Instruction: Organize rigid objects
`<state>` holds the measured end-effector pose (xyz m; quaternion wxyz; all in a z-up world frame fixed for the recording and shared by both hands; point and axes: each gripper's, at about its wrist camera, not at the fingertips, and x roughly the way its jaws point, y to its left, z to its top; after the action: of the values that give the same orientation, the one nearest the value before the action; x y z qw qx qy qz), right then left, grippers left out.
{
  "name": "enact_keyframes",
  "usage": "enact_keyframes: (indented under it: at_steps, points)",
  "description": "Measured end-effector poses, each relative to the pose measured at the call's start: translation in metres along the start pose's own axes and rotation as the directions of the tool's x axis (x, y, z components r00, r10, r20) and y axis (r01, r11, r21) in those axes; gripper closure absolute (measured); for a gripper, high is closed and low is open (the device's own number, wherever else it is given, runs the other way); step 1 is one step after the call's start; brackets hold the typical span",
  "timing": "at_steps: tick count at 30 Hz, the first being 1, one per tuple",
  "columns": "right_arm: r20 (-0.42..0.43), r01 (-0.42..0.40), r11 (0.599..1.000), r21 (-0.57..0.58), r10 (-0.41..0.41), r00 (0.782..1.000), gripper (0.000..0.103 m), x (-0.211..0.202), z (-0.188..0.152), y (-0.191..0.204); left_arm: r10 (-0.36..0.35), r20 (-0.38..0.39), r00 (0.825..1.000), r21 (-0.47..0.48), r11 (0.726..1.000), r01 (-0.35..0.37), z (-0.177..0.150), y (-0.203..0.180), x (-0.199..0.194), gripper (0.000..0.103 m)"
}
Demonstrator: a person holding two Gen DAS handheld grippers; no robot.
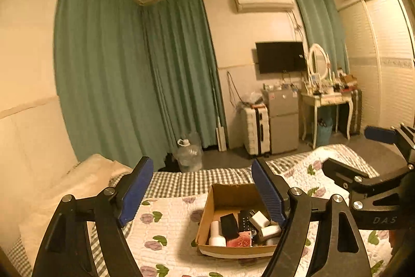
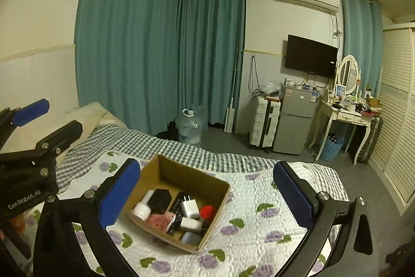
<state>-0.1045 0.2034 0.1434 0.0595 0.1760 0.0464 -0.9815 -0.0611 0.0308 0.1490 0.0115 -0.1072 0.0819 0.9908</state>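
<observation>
A small cardboard box (image 2: 192, 175) sits on the flowered quilt (image 2: 259, 199). It holds a white bottle (image 2: 142, 209), a black block (image 2: 159, 197), a white charger (image 2: 190, 208), a red round thing (image 2: 208, 211), a pink packet (image 2: 160, 221) and other small items. In the left wrist view the box (image 1: 233, 192) lies low between the fingers, with the bottle (image 1: 216, 234) and black block (image 1: 229, 226) inside. My left gripper (image 1: 201, 165) is open and empty above it. My right gripper (image 2: 206, 168) is open wide, empty, above the box. Each gripper shows in the other's view: right gripper (image 1: 350, 148), left gripper (image 2: 59, 116).
The bed has a checked sheet (image 2: 155, 147) and a pillow (image 2: 90, 113) at the left. Beyond its far edge stand a water jug (image 2: 190, 127), a white suitcase (image 2: 264, 121), a small fridge (image 2: 295, 118) and a dressing table (image 2: 345, 116). Green curtains (image 2: 155, 43) cover the back wall.
</observation>
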Motion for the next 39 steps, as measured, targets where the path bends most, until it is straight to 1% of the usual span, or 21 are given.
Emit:
enact_keyframes:
  at_steps: [4, 8, 13, 15, 16, 18, 19, 20, 21, 23, 26, 33, 39]
  points:
    - [0.002, 0.005, 1.000, 0.023, -0.005, 1.000, 0.000, -0.015, -0.010, 0.003, -0.021, 0.004, 1.000, -0.035, 0.999, 0.021, -0.006, 0.002, -0.009, 0.021]
    - [-0.009, -0.001, 0.998, 0.067, 0.001, 1.000, 0.000, -0.011, -0.027, 0.002, -0.045, 0.002, 0.999, -0.068, 0.997, 0.045, -0.023, 0.002, -0.010, 0.021]
    - [-0.019, 0.008, 0.990, 0.138, -0.005, 1.000, 0.000, 0.017, -0.061, -0.003, -0.077, -0.032, 0.996, -0.073, 0.995, 0.075, -0.053, -0.005, 0.005, 0.021]
    - [-0.041, 0.010, 0.989, 0.151, -0.004, 0.999, 0.000, 0.035, -0.080, -0.002, -0.084, -0.072, 0.994, -0.087, 0.993, 0.078, -0.070, -0.005, 0.017, 0.021]
    - [-0.040, 0.009, 0.988, 0.156, -0.003, 0.999, 0.000, 0.042, -0.089, -0.002, -0.082, -0.089, 0.993, -0.078, 0.994, 0.075, -0.081, -0.006, 0.023, 0.021]
    - [-0.039, 0.016, 0.988, 0.156, -0.010, 0.999, 0.000, 0.052, -0.102, -0.001, -0.043, -0.107, 0.993, -0.044, 0.998, 0.039, -0.102, -0.011, 0.034, 0.021]
    - [-0.047, 0.021, 0.988, 0.151, -0.014, 0.999, 0.000, 0.057, -0.106, 0.000, -0.027, -0.105, 0.994, -0.042, 0.999, 0.022, -0.109, -0.011, 0.036, 0.021]
    - [-0.056, 0.024, 0.990, 0.142, -0.016, 0.998, 0.000, 0.062, -0.111, -0.001, -0.025, -0.106, 0.994, -0.048, 0.999, 0.020, -0.115, -0.012, 0.039, 0.021]
    - [-0.058, 0.024, 0.990, 0.138, -0.016, 0.998, 0.000, 0.064, -0.114, -0.001, -0.039, -0.120, 0.992, -0.062, 0.998, 0.032, -0.120, -0.011, 0.043, 0.021]
    - [-0.061, 0.031, 0.990, 0.137, -0.023, 0.998, 0.000, 0.068, -0.119, -0.003, -0.054, -0.156, 0.986, -0.083, 0.996, 0.041, -0.125, -0.011, 0.052, 0.021]
    - [-0.078, 0.032, 0.990, 0.138, -0.022, 0.997, 0.000, 0.071, -0.123, -0.004, -0.042, -0.152, 0.988, -0.066, 0.997, 0.033, -0.127, -0.014, 0.053, 0.021]
    - [-0.084, 0.035, 0.991, 0.131, -0.024, 0.996, 0.000, 0.070, -0.127, -0.003, -0.029, -0.151, 0.988, -0.051, 0.998, 0.022, -0.129, -0.018, 0.048, 0.021]
    - [-0.090, 0.036, 0.990, 0.138, -0.023, 0.996, 0.000, 0.070, -0.126, -0.004, -0.045, -0.171, 0.984, -0.065, 0.997, 0.035, -0.133, -0.016, 0.055, 0.021]
